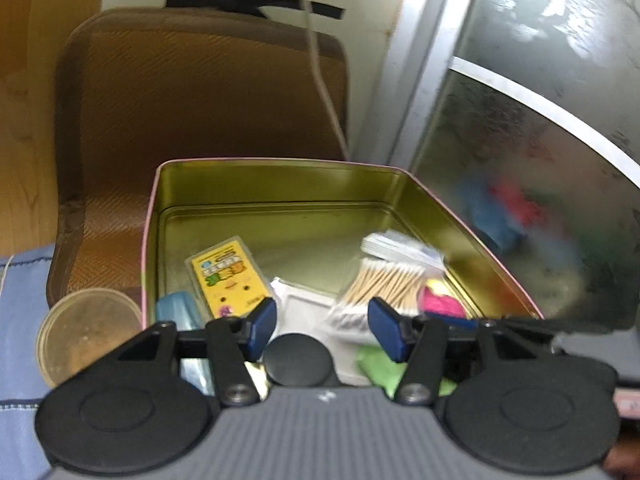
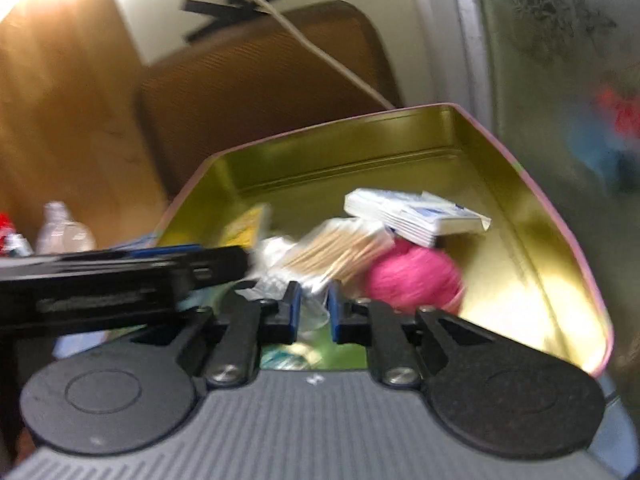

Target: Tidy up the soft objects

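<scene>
The left gripper (image 1: pixel 322 326) hung wide open over the near edge of the tin (image 1: pixel 280 176), which held a yellow card (image 1: pixel 228 276), a cotton swab bag (image 1: pixel 384 284) and pink yarn (image 1: pixel 442 302). The right gripper (image 2: pixel 310 310) stood narrow around crinkled clear plastic (image 2: pixel 310 320); whether it gripped was unclear. Lifting might snag the bag and spill swabs. Blur hid the green thing (image 2: pixel 344 350) beneath.

Open left tool (image 1: pixel 322 322), gold tin (image 1: pixel 280 184), cotton swabs (image 1: pixel 384 282)
</scene>
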